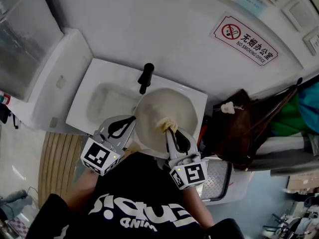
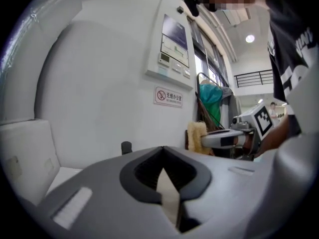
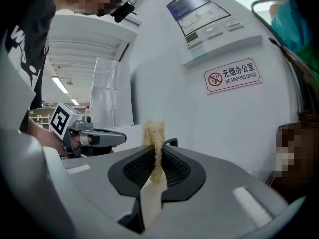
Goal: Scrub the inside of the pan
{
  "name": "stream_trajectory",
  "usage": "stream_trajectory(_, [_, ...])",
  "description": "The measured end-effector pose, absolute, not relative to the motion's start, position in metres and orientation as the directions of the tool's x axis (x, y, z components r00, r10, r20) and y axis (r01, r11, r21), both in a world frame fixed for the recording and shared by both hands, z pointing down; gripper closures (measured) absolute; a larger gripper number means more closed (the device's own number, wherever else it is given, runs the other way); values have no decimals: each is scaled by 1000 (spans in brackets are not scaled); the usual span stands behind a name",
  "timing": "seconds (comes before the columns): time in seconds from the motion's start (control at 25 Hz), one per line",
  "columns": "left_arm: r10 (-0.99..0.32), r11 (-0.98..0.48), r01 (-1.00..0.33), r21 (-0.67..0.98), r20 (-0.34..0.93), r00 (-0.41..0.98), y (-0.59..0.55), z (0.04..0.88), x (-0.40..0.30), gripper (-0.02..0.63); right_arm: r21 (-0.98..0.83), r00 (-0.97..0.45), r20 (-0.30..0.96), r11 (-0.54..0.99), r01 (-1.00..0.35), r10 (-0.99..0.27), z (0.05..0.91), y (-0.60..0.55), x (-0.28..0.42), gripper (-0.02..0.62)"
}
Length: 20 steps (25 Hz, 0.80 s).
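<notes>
Left gripper point(image 1: 130, 122): my jaws pressed together on left rim of pan point(image 1: 160, 106); cream edge shows in seam between them. Right gripper point(image 1: 170, 130): my jaws clamped on yellow scrubber point(image 3: 153, 133), tuft sticking out past tips. Pan, cream inside, is held up over right part of white sink point(image 1: 99, 101), with black tap point(image 1: 146, 77) just beyond its far edge. Scrubber lies against pan's inside at near right rim. No-smoking sign point(image 1: 247, 39) on wall, far right.
</notes>
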<state>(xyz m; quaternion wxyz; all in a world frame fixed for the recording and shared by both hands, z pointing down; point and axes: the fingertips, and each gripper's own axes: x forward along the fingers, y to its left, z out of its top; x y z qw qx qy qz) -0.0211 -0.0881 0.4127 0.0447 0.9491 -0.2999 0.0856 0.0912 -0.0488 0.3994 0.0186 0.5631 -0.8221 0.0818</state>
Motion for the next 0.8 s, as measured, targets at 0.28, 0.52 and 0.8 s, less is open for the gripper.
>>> stream_trajectory(0.28, [-619, -777, -630, 9, 176, 766, -99, 426, -27, 611, -82, -342, 142, 334, -939, -929, 414, -53, 90, 545])
stream_trajectory(0.52, [-653, -747, -664, 9, 173, 737, -107, 427, -40, 611, -82, -305, 154, 296, -952, -940, 423, -50, 102, 545])
stream_trajectory(0.8, [-666, -735, -678, 10, 180, 724, -109, 430, -45, 611, -64, -293, 164, 286, -956, -942, 426, -48, 106, 545])
